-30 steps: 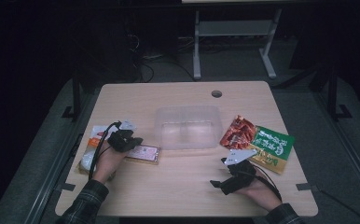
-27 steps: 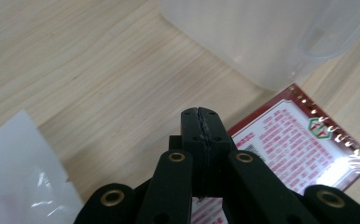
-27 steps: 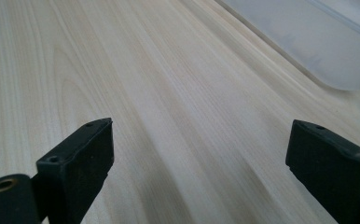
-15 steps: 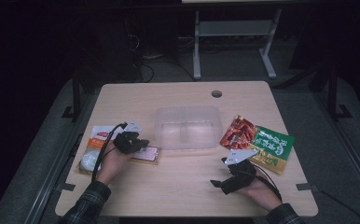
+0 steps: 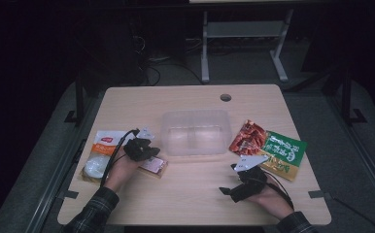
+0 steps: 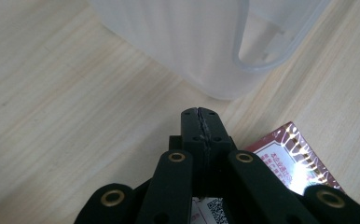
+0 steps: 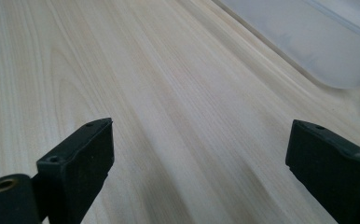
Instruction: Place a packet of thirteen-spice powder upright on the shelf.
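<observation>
Jaws of the left gripper [image 6: 200, 122] are pressed together with nothing between them, just above a small shiny dark-red snack packet with a white label [image 5: 154, 165]. That flat packet lies on the pale wooden table [image 5: 190, 199], just in front of the clear plastic tub [image 5: 195, 132], its long axis running from near-left up toward the tub's front-left corner. Over bare wood at the front right, the right gripper [image 7: 199, 163] stands spread wide and empty.
</observation>
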`<state>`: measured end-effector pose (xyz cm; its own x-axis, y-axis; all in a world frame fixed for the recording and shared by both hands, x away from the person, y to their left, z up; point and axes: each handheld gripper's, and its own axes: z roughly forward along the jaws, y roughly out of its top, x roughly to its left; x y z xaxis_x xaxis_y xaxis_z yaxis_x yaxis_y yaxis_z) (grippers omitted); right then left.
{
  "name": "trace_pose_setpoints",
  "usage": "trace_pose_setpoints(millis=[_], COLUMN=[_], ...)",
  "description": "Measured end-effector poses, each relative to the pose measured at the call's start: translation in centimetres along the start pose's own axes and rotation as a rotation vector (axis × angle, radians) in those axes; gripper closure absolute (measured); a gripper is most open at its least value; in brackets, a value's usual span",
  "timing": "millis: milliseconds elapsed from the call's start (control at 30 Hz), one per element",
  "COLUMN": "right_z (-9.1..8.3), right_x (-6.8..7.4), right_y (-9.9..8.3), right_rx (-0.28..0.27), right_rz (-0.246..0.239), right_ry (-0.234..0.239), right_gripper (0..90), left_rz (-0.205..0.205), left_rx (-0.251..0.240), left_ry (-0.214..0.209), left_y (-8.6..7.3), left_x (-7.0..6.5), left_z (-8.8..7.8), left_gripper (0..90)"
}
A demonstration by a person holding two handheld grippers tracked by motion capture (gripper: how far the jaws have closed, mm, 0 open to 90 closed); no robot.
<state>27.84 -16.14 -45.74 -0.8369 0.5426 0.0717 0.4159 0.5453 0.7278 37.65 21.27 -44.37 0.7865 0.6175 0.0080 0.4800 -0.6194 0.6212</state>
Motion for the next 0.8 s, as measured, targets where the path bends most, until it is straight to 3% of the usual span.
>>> trace_pose_setpoints(millis=[33, 133, 200, 233, 300, 467, 533, 700, 800], right_z=[0.0, -0.1, -0.1, -0.1, -0.1, -0.1, -0.1, -0.1, -0.2], right_x=[0.0, -0.1, -0.1, -0.1, -0.1, -0.1, -0.1, -0.1, -0.1], right_y=[0.0, 0.0, 0.0, 0.0, 0.0, 0.0, 0.0, 0.0, 0.0], right_rx=[-0.001, -0.002, -0.001, -0.001, -0.001, -0.001, -0.002, -0.001, 0.000], right_rz=[-0.001, -0.001, -0.001, -0.001, -0.003, -0.005, -0.005, -0.005, -0.007], right_ry=[-0.001, -0.001, 0.000, 0.000, 0.000, -0.004, -0.004, -0.003, 0.000], right_gripper=[7.3, 7.3, 7.3, 7.3, 7.3, 7.3, 7.3, 7.3, 7.3], left_rz=[-0.020, -0.044, -0.108, -0.108, -0.157, -0.187, -0.178, -0.189, -0.176], left_rx=[-0.027, -0.043, -0.071, -0.071, -0.067, -0.045, -0.026, 0.003, 0.055], left_ry=[0.016, 0.037, 0.078, 0.078, 0.106, 0.114, 0.110, 0.092, 0.078], left_y=[-0.1, -0.4, -1.4, -1.4, -2.4, -3.9, -4.4, -4.5, -4.4], left_x=[0.5, 1.1, 2.7, 2.7, 3.8, 4.2, 4.1, 3.9, 3.4], left_z=[-0.7, -1.5, -2.9, -2.9, -4.0, -5.2, -5.3, -4.8, -4.2], left_gripper=[89.8, 89.8, 89.8, 89.8, 89.8, 89.8, 89.8, 89.8, 89.8])
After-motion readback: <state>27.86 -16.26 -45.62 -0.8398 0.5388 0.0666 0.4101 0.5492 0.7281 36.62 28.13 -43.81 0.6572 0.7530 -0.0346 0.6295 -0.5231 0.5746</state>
